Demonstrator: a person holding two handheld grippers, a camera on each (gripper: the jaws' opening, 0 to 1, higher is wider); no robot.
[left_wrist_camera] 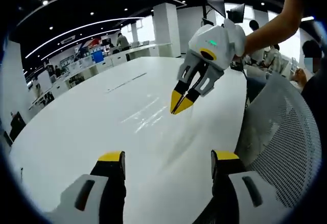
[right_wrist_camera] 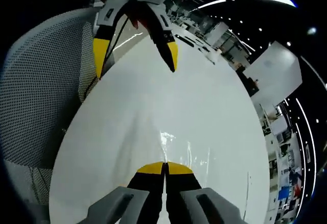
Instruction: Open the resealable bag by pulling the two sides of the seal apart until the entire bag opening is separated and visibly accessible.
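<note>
In the left gripper view my left gripper [left_wrist_camera: 168, 157] is open, its yellow-tipped jaws wide apart over the white table [left_wrist_camera: 102, 112] with nothing between them. Ahead of it hangs my right gripper [left_wrist_camera: 181, 104], held by a person's bare arm [left_wrist_camera: 271, 27], tips pointing down at the table and pressed together. In the right gripper view my right gripper [right_wrist_camera: 164, 167] is shut, its two yellow tips touching with nothing visible between them. Facing it from the far side is the left gripper [right_wrist_camera: 137, 55], with jaws spread.
A grey mesh chair back [left_wrist_camera: 276, 127] stands against the table edge, also seen as the mesh chair [right_wrist_camera: 41, 96]. Behind the table [right_wrist_camera: 204, 106] are office desks [left_wrist_camera: 87, 68], white pillars and several people [left_wrist_camera: 265, 55].
</note>
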